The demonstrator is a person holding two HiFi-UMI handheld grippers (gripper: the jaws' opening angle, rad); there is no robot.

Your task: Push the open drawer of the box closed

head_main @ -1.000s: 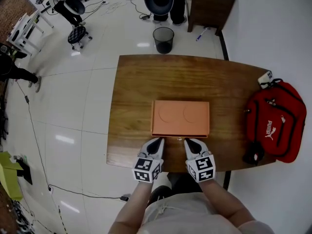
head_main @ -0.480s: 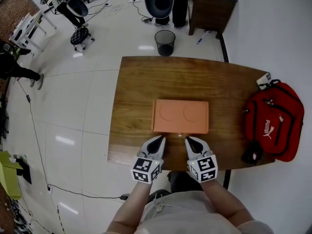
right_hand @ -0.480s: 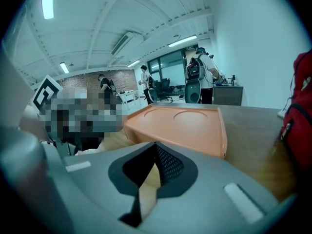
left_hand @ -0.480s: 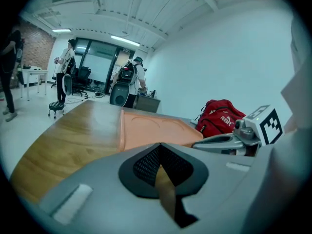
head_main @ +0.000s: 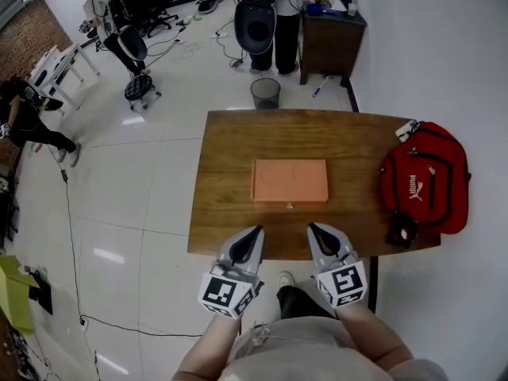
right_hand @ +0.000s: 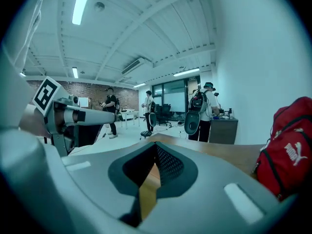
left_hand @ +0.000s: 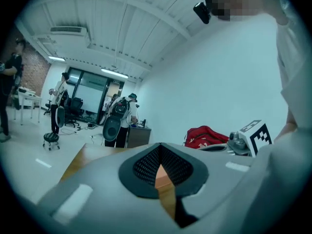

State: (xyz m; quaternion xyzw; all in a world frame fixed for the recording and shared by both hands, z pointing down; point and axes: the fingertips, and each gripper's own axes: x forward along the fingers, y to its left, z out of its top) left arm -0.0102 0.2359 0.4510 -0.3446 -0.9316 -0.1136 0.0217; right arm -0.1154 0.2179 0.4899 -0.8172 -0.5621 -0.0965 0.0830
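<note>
An orange box lies flat at the middle of the wooden table. Its drawer front sits flush with the near side, and a small knob pokes out there. Both grippers hang over the table's near edge, well short of the box and touching nothing. My left gripper is shut and empty, pointing at the box's left half. My right gripper is shut and empty too, aimed at the right half. In the left gripper view the left gripper shows only a thin sliver of table between its pads; the right gripper looks the same in its view.
A red backpack lies on the table's right end with a black pouch at its near corner and a white item at its far corner. Beyond the table stand a bin, a dark cabinet and several people.
Both grippers have drawn back from the box's front to the table's near edge. The head view has risen, so the box looks smaller and farther off.
</note>
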